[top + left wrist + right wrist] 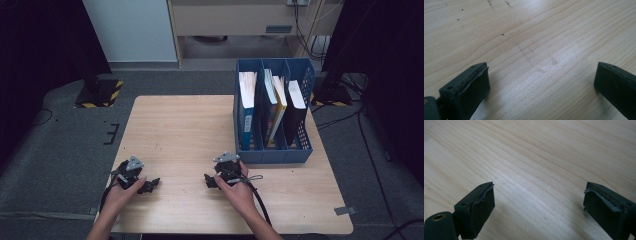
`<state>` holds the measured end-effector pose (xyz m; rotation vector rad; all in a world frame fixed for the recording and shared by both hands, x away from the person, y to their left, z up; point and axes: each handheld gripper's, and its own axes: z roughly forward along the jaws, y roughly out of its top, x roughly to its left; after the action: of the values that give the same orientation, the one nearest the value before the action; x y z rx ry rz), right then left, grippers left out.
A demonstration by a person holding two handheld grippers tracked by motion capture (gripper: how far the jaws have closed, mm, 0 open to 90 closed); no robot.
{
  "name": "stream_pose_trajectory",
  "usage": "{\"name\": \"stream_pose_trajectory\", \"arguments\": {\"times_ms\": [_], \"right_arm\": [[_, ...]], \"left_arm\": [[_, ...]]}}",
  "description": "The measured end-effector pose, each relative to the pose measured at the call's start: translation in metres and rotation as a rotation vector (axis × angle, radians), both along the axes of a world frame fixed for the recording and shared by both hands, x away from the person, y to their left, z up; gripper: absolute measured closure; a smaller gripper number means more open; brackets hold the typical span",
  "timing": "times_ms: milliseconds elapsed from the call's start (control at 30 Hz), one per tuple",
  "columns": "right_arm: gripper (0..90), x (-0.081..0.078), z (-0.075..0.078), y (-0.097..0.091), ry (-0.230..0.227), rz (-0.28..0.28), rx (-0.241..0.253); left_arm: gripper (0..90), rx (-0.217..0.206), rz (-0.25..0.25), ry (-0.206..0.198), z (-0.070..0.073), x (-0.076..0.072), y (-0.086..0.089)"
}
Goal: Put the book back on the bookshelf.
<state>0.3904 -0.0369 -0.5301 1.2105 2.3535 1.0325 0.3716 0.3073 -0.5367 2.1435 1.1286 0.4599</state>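
Both grippers rest low on the light wooden table (185, 130) near its front edge. My left gripper (151, 184) sits at the front left, pointing right; in the left gripper view its jaws stand wide apart over bare wood, left gripper (541, 82). My right gripper (207, 181) lies near the front middle, pointing left, held by a hand. In the right gripper view the right gripper (539, 202) is open, and its worn pads (482, 212) have nothing between them.
A blue three-slot file holder (272, 150) stands at the table's right, holding several upright books (247, 107). Its front wall is just behind my right hand. A black cable (257, 197) trails from the right gripper toward the front edge.
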Motion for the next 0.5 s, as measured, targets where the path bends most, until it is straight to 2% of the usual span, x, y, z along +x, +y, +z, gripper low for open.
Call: {"name": "stream_pose_trajectory", "arguments": {"times_ms": [333, 400, 500], "right_arm": [[8.9, 0.0091, -0.0072, 0.0054, -0.017, -0.066, -0.036], [7.6, 0.0096, -0.0088, 0.0059, -0.031, -0.061, -0.043], [7.4, 0.0095, -0.0088, 0.0059, -0.030, -0.062, -0.043]], "left_arm": [[0.0, 0.000, -0.001, 0.000, 0.0000, 0.0000, 0.0000], [0.0, 0.000, -0.001, 0.000, 0.0000, 0.0000, 0.0000], [0.0, 0.000, -0.001, 0.000, 0.0000, 0.0000, 0.0000]]}}
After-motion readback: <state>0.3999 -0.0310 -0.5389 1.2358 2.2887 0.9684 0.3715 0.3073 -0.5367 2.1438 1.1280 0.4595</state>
